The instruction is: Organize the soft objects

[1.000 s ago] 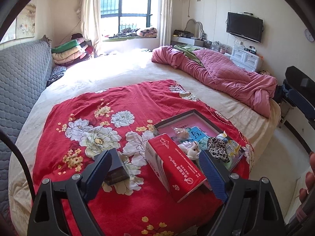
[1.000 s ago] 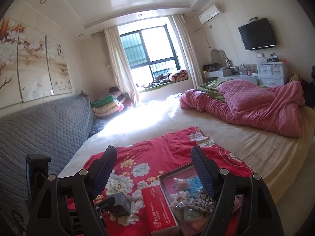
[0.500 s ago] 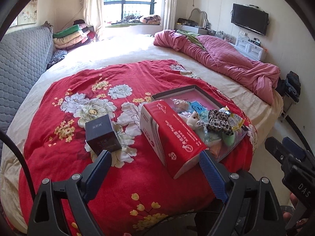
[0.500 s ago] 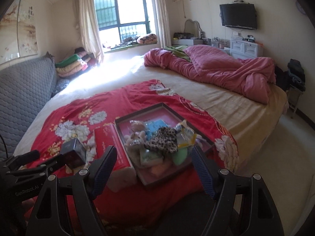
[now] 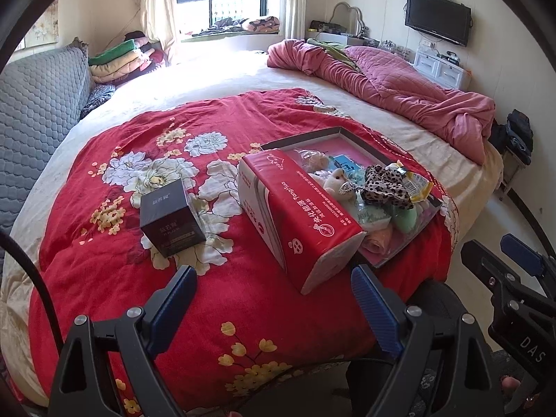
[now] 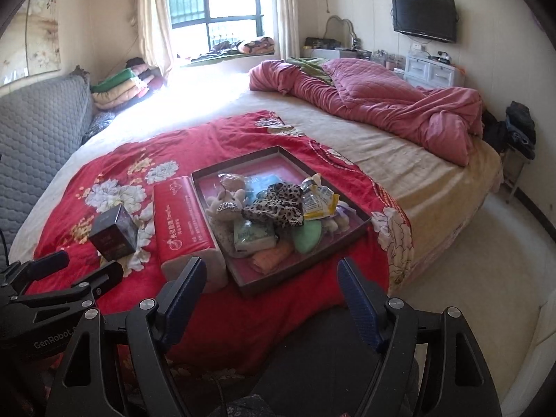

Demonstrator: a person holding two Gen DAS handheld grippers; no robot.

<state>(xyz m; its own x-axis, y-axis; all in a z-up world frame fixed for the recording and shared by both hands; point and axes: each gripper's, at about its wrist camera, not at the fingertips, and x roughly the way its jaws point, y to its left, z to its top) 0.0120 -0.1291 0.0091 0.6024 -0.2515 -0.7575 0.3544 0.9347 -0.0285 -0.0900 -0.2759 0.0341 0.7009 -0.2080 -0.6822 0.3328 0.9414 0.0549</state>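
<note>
A dark shallow tray (image 6: 351, 232) (image 5: 351, 135) lies on the red flowered blanket (image 5: 146, 160) (image 6: 114, 173) near the bed's foot. It holds a heap of soft things: a leopard-print cloth (image 6: 278, 205) (image 5: 385, 184), a small plush toy (image 6: 222, 205) (image 5: 335, 180), a green pad (image 6: 307, 236), an orange cloth (image 6: 272, 255) and snack packets (image 6: 318, 199). A red tissue pack (image 5: 295, 215) (image 6: 180, 219) lies left of the tray. My left gripper (image 5: 274, 309) and right gripper (image 6: 271, 292) are open, empty, and held back off the bed's foot.
A small black box (image 5: 170, 217) (image 6: 113, 232) stands on the blanket left of the tissue pack. A pink quilt (image 6: 382, 104) is bunched at the far right of the bed. A grey padded headboard (image 5: 34, 104) runs along the left. Bare floor (image 6: 469, 260) lies to the right.
Both grippers have pulled back from the bed and tilted down, so the tray and tissue pack now sit farther ahead. The right view swung from the ceiling down onto the tray.
</note>
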